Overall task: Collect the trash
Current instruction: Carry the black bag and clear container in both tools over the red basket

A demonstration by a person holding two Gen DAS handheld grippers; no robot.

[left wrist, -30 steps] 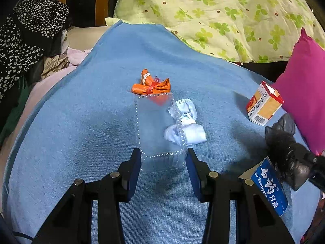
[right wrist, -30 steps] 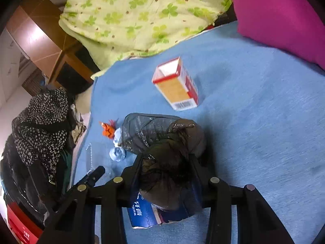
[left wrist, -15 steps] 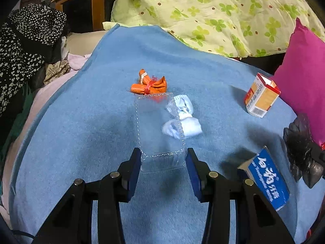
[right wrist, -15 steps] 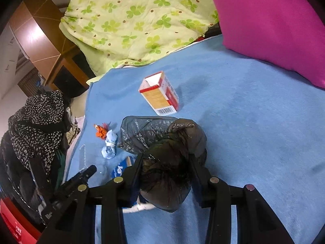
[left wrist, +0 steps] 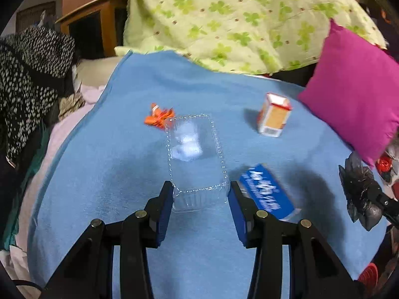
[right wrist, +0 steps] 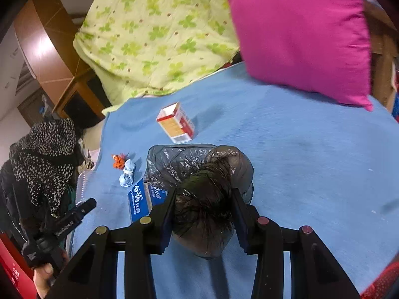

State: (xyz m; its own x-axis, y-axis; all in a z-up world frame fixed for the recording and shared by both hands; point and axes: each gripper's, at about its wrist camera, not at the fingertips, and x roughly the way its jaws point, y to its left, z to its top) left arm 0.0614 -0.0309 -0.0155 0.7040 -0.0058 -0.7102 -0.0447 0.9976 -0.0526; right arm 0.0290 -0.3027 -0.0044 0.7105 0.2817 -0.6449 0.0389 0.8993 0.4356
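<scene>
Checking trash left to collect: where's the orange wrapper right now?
The orange wrapper lies on the blue blanket, left of centre in the left wrist view, touching the pale blue wad in the right wrist view.

A blue blanket (left wrist: 124,174) covers the bed. At its far edge a pale green quilt (left wrist: 237,17) printed with clover leaves lies bunched up. A magenta pillow (left wrist: 356,107) leans at the right of the blanket; in the right wrist view it stands at the top right, its lower corner just over the blue cloth. To the left, a black garment with white speckles (left wrist: 27,74) hangs in a heap, with pink and cream fabric (left wrist: 74,124) beside the blanket's left edge. Behind them stands a wooden cabinet (left wrist: 94,22) with a dark opening. Brown wooden panels (right wrist: 42,47) rise at the far left of the right wrist view.
</scene>
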